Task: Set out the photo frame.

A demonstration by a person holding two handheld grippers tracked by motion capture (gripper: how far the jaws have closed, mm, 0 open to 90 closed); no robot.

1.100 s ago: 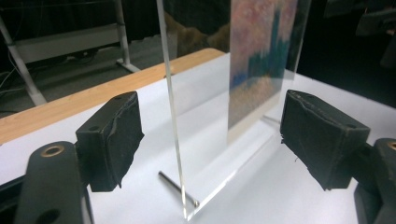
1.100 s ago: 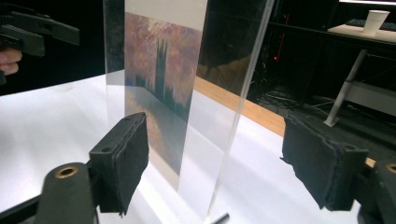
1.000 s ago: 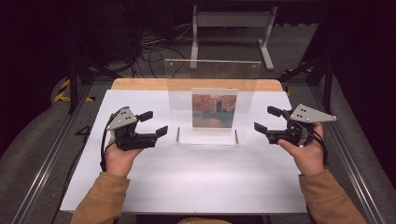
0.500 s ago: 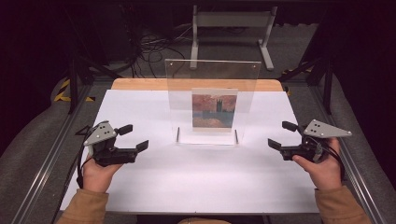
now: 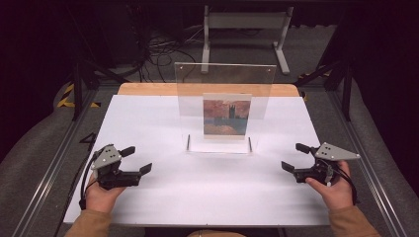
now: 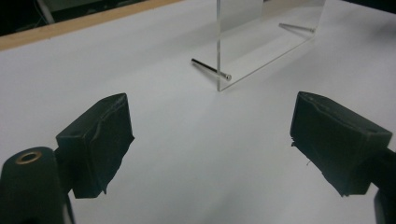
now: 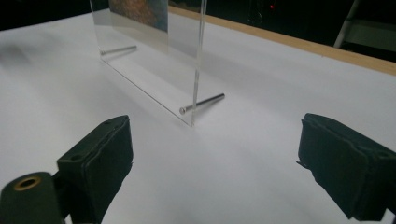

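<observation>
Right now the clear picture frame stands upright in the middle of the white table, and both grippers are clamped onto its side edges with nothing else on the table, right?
Not quite. The clear picture frame does stand upright in the middle of the white table, but the left gripper and right gripper are not clamped on it. The high view shows both well apart from it, jaws open and empty.

I am looking into a lab or test bay, not a home. The white table (image 5: 148, 123) sits inside a frame of dark metal rails (image 5: 49, 168), with a tangle of black cables (image 5: 163, 47) on the grey floor behind it, yellow-and-black hazard tape (image 5: 66, 96) at a post foot, a bare metal stand (image 5: 244, 29) beyond, and darkness all around.
</observation>
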